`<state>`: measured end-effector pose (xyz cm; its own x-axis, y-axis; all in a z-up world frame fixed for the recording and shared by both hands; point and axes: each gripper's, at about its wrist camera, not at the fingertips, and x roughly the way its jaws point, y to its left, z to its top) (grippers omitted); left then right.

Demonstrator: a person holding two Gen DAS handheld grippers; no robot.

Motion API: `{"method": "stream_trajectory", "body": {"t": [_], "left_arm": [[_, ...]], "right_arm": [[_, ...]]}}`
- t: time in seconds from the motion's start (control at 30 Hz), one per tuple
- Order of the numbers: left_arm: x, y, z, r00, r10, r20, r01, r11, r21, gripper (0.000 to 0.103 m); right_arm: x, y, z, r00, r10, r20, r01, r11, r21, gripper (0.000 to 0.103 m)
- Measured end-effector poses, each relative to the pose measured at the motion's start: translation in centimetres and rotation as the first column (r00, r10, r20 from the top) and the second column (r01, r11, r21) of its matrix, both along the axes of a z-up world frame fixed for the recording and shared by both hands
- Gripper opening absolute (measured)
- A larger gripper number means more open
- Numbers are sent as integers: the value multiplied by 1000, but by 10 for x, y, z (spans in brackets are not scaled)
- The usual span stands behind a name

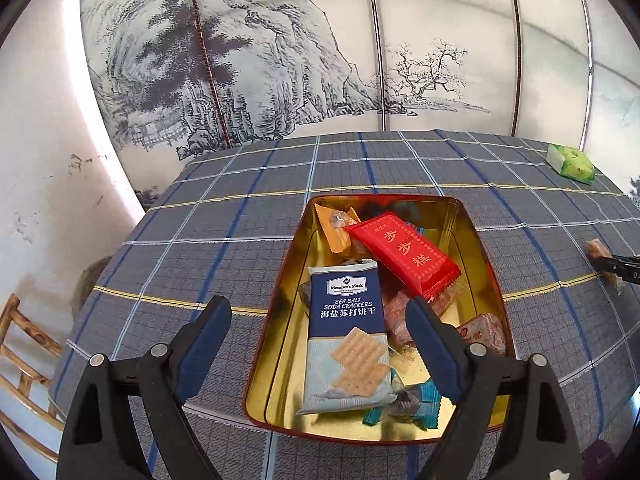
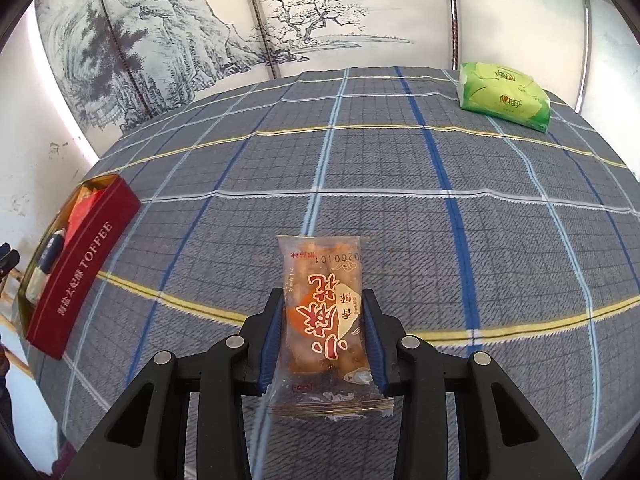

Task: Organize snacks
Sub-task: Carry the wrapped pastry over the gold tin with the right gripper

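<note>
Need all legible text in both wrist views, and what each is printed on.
"Member's Mark" / "SEA SALT SODA CRACKERS" / "海盐苏打饼干": blue cracker pack in the tin.
"步步糕": red pack in the tin.
"TOFFEE": red side of the tin; the Chinese beside it is too small to read.
"小麻花" / "香酥", upside down, with a partial date code: clear snack pack between the right tongs.
Green pack: logo blurred.
Other wrappers: unreadable.

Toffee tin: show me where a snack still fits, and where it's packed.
In the tin, bare gold floor runs along the left wall beside the cracker pack. The right side is piled with the red packet and other wrapped snacks. Outside it, the tablecloth lies open toward the green pack.
</note>
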<state>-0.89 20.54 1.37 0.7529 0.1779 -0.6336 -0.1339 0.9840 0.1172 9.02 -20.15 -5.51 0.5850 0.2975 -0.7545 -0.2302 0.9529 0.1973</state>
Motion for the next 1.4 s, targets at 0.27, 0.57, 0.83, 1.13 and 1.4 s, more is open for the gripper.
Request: {"method": "stream_trajectory", "body": {"t": [0.27, 0.57, 0.83, 1.13, 1.4], "left_arm": [[-11, 5, 2, 1000, 22, 10, -22, 1000, -5, 86], [-16, 16, 1, 999, 45, 10, -44, 998, -33, 87], [-23, 25, 1, 997, 64, 41, -62, 997, -50, 94], [-29, 47, 1, 990, 121, 75, -114, 988, -100, 96], [-34, 60, 2, 985, 146, 94, -138, 987, -86, 96]], "right_arm": [[-24, 22, 12, 999, 52, 1, -52, 994, 95, 38], [-36, 74, 43, 988, 148, 43, -152, 977, 151, 38], [-38, 128, 66, 967, 249, 62, -256, 949, 182, 38], [-31, 188, 72, 938, 344, 37, -343, 910, 234, 38], [-20, 240, 68, 910, 416, 8, -405, 881, 245, 38]]}}
